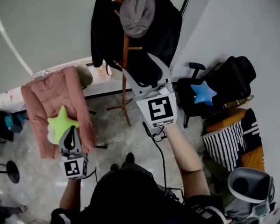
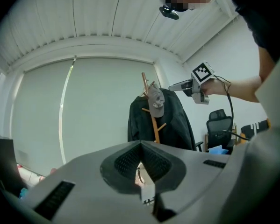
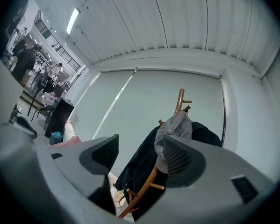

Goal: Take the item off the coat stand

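Observation:
A grey cap [image 1: 137,12] hangs at the top of the wooden coat stand [image 1: 125,55], over a black coat [image 1: 165,34]. My right gripper [image 1: 136,63] is raised in front of the stand, open, its fingers just below the cap and empty. In the right gripper view the cap [image 3: 175,129] shows just beyond the right pad of the gripper [image 3: 140,155], with the coat [image 3: 139,168] between the jaws. My left gripper [image 1: 71,130] hangs low at the left, shut and empty. The left gripper view shows its closed jaws [image 2: 140,164], the cap [image 2: 155,101] and the stand [image 2: 152,118] far off.
A pink armchair [image 1: 44,101] with a green star cushion [image 1: 61,121] stands at the left. At the right, a black office chair [image 1: 231,76] carries a blue star cushion [image 1: 203,93]. Beside it are a striped bag [image 1: 228,144] and a grey helmet-like object [image 1: 249,186]. A cable [image 1: 162,160] trails on the floor.

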A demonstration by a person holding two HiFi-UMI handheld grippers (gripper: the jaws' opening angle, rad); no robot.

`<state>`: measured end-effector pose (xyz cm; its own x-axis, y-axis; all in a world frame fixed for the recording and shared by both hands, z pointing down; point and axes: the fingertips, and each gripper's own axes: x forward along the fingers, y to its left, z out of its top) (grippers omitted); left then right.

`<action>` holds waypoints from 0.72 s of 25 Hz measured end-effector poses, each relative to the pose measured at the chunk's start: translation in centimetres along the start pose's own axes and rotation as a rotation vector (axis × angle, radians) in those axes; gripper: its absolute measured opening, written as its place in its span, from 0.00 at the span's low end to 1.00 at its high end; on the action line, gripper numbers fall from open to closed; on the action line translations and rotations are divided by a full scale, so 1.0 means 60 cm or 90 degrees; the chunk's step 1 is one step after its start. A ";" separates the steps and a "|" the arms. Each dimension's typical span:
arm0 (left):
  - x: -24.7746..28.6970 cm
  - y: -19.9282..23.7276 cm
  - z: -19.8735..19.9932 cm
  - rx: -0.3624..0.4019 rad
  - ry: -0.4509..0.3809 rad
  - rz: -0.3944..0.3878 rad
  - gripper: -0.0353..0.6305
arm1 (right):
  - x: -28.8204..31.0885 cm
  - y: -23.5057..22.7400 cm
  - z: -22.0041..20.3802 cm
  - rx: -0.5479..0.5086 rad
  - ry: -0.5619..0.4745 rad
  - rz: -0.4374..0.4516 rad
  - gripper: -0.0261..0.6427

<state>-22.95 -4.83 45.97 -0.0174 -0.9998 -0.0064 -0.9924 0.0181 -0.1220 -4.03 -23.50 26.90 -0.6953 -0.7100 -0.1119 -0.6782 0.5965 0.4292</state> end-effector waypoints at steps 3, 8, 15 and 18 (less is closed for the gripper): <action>0.037 -0.004 -0.002 -0.005 0.011 0.012 0.09 | 0.052 -0.046 0.008 -0.006 -0.012 -0.007 0.49; 0.085 0.000 -0.017 -0.001 0.034 0.019 0.09 | 0.125 -0.093 0.006 -0.018 -0.022 -0.018 0.49; 0.144 0.040 -0.002 0.002 0.011 0.009 0.09 | 0.197 -0.133 -0.008 -0.013 -0.001 -0.074 0.49; 0.159 0.054 0.004 0.003 0.006 0.007 0.09 | 0.219 -0.149 -0.006 -0.022 0.002 -0.099 0.48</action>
<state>-26.30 -14.28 45.26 -0.0295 -0.9996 0.0022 -0.9916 0.0290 -0.1260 -7.05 -38.29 21.92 -0.5815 -0.7941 -0.1767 -0.7691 0.4658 0.4376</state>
